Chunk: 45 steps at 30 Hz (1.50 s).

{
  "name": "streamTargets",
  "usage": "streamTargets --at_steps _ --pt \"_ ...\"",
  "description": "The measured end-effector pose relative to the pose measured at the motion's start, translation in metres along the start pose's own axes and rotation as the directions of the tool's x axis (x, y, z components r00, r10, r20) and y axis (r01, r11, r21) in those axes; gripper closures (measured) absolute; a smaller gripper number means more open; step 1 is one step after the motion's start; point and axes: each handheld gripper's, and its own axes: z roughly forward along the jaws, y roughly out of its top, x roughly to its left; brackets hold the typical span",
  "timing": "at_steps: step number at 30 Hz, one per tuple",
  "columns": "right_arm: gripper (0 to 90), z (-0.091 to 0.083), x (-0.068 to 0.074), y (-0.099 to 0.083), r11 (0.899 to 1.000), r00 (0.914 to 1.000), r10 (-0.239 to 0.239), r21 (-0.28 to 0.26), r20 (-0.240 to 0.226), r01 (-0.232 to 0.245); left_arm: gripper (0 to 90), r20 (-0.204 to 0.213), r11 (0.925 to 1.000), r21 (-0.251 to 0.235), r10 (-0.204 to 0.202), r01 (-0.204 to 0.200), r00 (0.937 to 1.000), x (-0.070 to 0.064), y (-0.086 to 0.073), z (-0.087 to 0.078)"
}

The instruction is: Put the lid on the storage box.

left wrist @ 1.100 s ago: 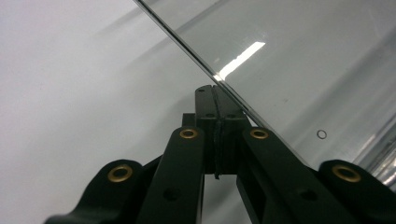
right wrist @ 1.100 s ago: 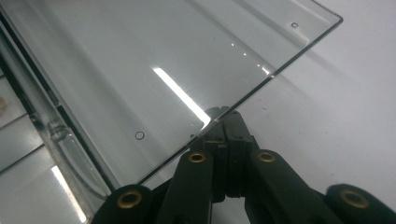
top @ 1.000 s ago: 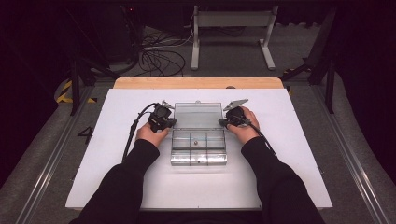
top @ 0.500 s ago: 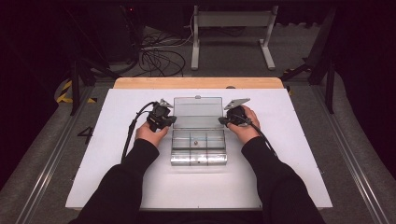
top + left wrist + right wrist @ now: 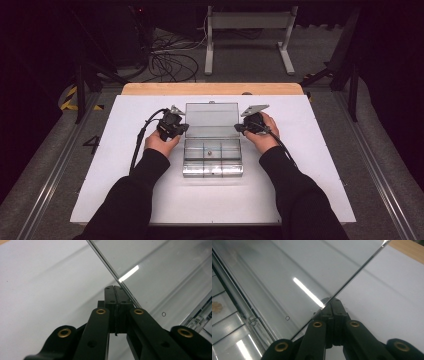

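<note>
nearest the person, the clear plastic box [image 5: 212, 159] sits on the white bench [image 5: 300, 190], its divided base between the two forearms, with one small item in a middle compartment. its lid [image 5: 211, 120] stands open on the far side of the base, and that is where both sets of fingers are.

the left gripper [image 5: 176, 129] has its fingers pressed flat together with no gap. in the left gripper view the lid's thin left edge [image 5: 117, 277] runs just past the right side of the fingertips, touching or nearly so; whether any of the lid is pinched between them cannot be told. the right gripper [image 5: 243, 128] mirrors it: fingers fully together, the lid's right edge [image 5: 359, 270] crossing over the fingertips, with the base's compartments off to the left of the fingers.

holding one side edge from each hand looks meant to keep the lid square on its hinge, so it swings evenly rather than twisting. closed fingers give a stiff, narrow point to push or steady a thin edge. judging from this, the lid is being guided, open or shut i cannot say.

beyond the lid, the bench's wooden far edge [image 5: 212, 89], then cables on the floor [image 5: 170, 60] and a metal stand [image 5: 250, 22].
</note>
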Motion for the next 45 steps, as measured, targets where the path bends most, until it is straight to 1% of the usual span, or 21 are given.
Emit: streamTargets --at_steps 4,10,11,12,13,14,17,18,27,29,32,45 --pt "90.0 -0.002 0.0 0.001 1.0 1.0 -0.002 -0.01 -0.001 0.002 89.3 -0.008 0.9999 -0.01 0.011 -0.011 0.9999 0.0 0.001 -0.002" --pt "90.0 -0.005 0.0 0.002 1.0 1.0 -0.007 -0.021 0.006 0.007 89.3 -0.007 0.9998 -0.019 0.009 -0.009 0.9999 -0.001 0.002 -0.005" --pt "90.0 -0.005 0.0 0.003 1.0 1.0 -0.006 -0.024 0.006 0.007 89.3 -0.011 0.9996 -0.022 0.017 -0.017 0.9998 -0.001 0.002 -0.006" --pt "90.0 -0.006 0.0 0.003 1.0 0.9999 -0.009 -0.025 0.006 0.009 89.3 -0.006 0.9996 -0.026 0.01 -0.01 0.9999 -0.002 0.002 -0.007" --pt "90.0 -0.007 0.0 0.003 1.0 0.9999 -0.01 -0.029 0.003 0.011 89.3 -0.006 0.9994 -0.027 0.02 -0.02 0.9998 -0.001 0.002 -0.008" --pt "90.0 -0.007 0.0 0.003 0.999 1.0 -0.009 -0.032 0.0 0.009 89.4 -0.006 0.9994 -0.031 0.015 -0.015 0.9999 -0.002 0.002 -0.008" --pt "90.0 -0.009 0.0 0.004 0.999 1.0 -0.006 -0.038 -0.006 0.006 89.4 -0.01 0.9991 -0.035 0.024 -0.024 0.9997 -0.002 0.003 -0.01" --pt "90.0 -0.01 0.0 0.004 0.999 1.0 -0.006 -0.041 -0.007 0.006 89.4 -0.006 0.9992 -0.034 0.018 -0.019 0.9998 -0.003 0.003 -0.011" --pt "90.0 -0.015 0.001 0.006 0.998 0.9999 -0.013 -0.056 -0.005 0.012 89.4 -0.002 0.9985 -0.048 0.027 -0.027 0.9996 -0.004 0.004 -0.016" --pt "90.0 -0.016 0.001 0.007 0.998 0.9999 -0.014 -0.058 -0.004 0.014 89.4 0.004 0.9985 -0.051 0.02 -0.02 0.9998 -0.004 0.003 -0.017" --pt "90.0 -0.018 0.001 0.007 0.998 0.9999 -0.014 -0.061 -0.004 0.014 89.3 0.003 0.9983 -0.051 0.03 -0.029 0.9996 -0.004 0.004 -0.018" --pt "89.4 -0.023 0.003 0.009 0.997 0.9998 -0.017 -0.074 -0.011 0.017 89.4 0.012 0.9972 -0.065 0.036 -0.035 0.9993 -0.006 0.004 -0.024"
